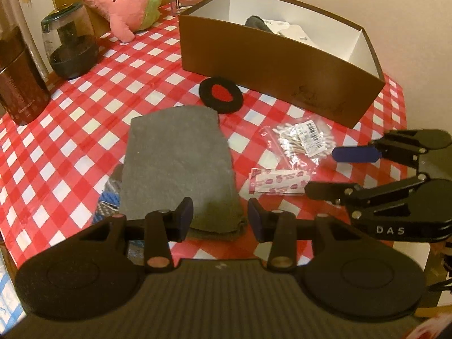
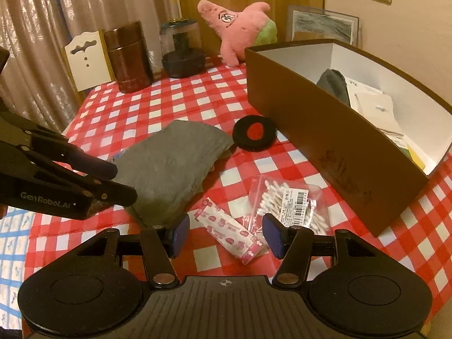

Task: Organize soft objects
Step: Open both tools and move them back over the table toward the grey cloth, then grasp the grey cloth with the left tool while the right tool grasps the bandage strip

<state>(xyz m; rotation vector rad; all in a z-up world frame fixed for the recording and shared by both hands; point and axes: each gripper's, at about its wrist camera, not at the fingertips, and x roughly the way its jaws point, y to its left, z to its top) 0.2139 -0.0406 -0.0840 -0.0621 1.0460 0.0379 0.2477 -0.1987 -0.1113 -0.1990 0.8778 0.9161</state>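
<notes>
- left gripper (image 1: 221,217) fingers apart, over near edge of folded grey cloth (image 1: 178,166) lying on checkered surface (image 1: 84,118)
- right gripper (image 2: 224,230) fingers apart above bandage packet (image 2: 228,230)
- brown box (image 1: 271,65) behind cloth

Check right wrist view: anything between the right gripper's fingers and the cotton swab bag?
Yes. In the right wrist view, the bandage strips lie between the open right gripper and the cotton swab bag.
</notes>
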